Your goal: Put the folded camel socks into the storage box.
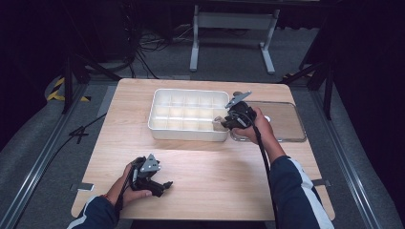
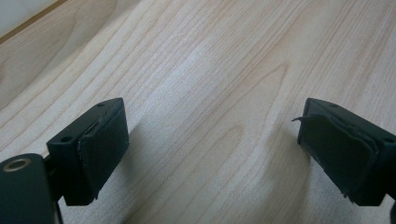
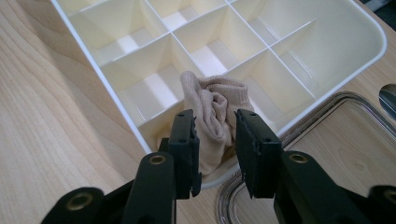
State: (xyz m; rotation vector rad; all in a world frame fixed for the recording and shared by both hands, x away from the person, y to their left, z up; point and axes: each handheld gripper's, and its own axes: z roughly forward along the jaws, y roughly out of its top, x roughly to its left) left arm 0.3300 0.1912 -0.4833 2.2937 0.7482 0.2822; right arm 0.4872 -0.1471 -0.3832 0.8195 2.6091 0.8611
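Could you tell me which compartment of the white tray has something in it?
The corner compartment nearest the right claw: it alone in the tray holds a beige sock.

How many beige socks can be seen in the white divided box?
1. The beige sock sits bunched in a corner compartment of the white divided box, between the jaws of the right gripper. Others may hide behind the dividers.
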